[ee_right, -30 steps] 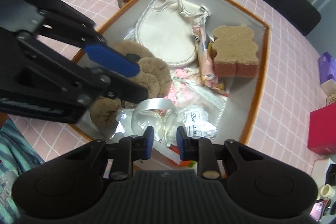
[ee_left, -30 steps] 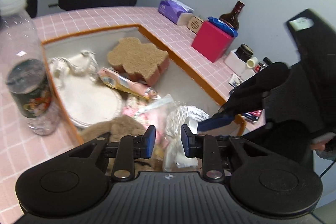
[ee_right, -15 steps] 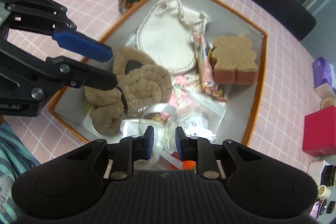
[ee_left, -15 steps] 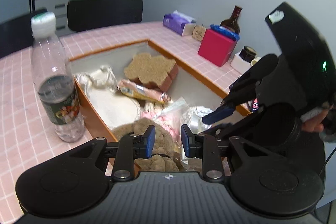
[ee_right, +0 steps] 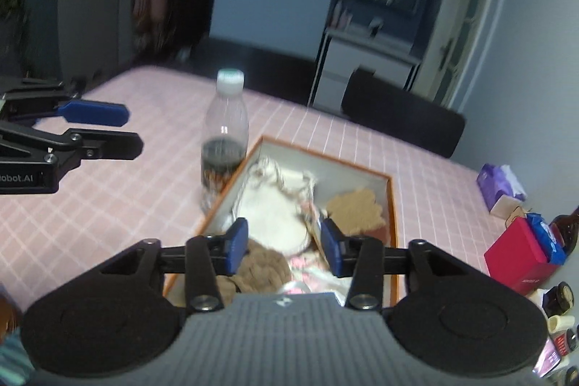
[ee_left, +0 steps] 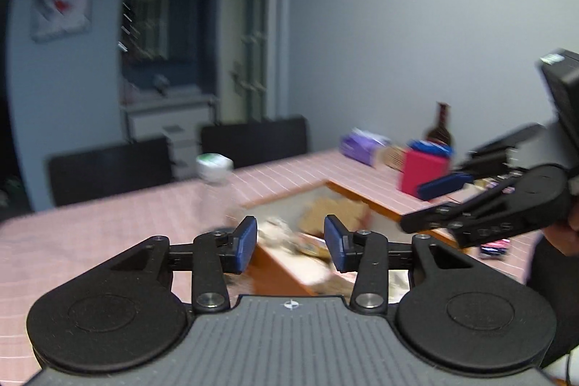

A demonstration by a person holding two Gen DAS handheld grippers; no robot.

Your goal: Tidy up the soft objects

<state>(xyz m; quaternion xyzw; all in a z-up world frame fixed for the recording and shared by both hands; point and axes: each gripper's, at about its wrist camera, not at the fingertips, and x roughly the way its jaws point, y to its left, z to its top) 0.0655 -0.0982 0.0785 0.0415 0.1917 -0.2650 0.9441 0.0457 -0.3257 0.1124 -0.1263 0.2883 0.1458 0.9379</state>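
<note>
Both my left hand-held gripper (ee_left: 290,243) and right hand-held gripper (ee_right: 284,247) have lifted clear, jaws opening and empty, with the soft items apparently all packed in the orange-rimmed shallow box (ee_right: 393,201).

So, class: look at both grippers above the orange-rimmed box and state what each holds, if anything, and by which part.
Nothing is held. The left gripper and the right gripper are both opening, with nothing between their pads; the soft items lie in the box below.
</note>
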